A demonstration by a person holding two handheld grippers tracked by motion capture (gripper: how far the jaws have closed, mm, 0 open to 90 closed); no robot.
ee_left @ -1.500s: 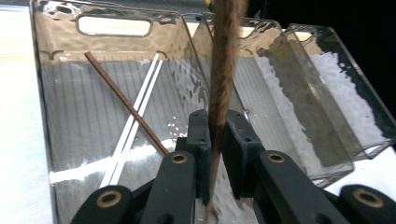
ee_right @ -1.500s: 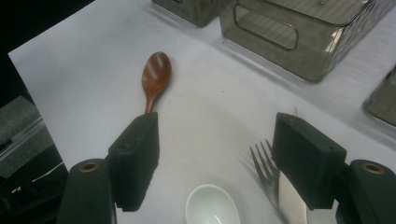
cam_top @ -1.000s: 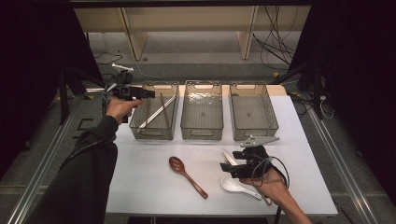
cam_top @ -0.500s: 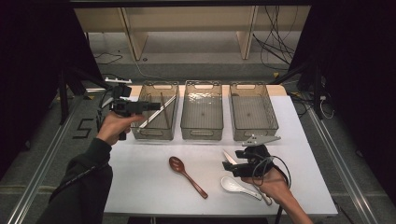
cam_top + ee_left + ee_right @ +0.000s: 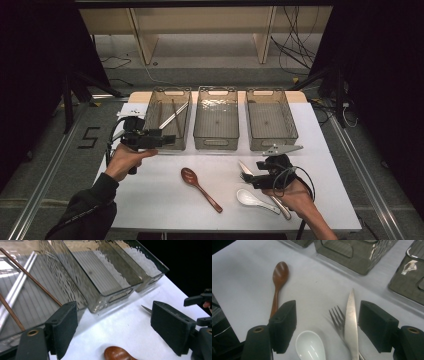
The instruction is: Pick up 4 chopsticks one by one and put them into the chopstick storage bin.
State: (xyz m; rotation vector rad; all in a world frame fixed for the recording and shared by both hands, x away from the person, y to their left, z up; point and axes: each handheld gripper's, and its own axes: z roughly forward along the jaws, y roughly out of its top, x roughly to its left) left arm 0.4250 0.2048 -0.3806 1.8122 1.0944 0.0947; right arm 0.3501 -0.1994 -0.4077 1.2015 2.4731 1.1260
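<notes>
My left gripper (image 5: 168, 140) hovers at the near end of the left clear bin (image 5: 171, 91), which holds brown chopsticks (image 5: 30, 277) and silver chopsticks (image 5: 17, 287). Its jaws have just been opening and stand wide with nothing between them (image 5: 112, 330). A brown wooden spoon (image 5: 200, 187) lies mid-table. My right gripper (image 5: 249, 179) hangs open low over a knife (image 5: 351, 322), a fork (image 5: 337, 317) and a white ceramic spoon (image 5: 310, 346), gripping none of them.
Two more clear bins, middle (image 5: 216, 145) and right (image 5: 272, 146), stand in a row behind the cutlery. The white table (image 5: 150, 200) ends close to the person's side.
The left hand has come from beside the left bin's far end toward the person and lower, and its jaws have opened. The right hand has stayed put.
</notes>
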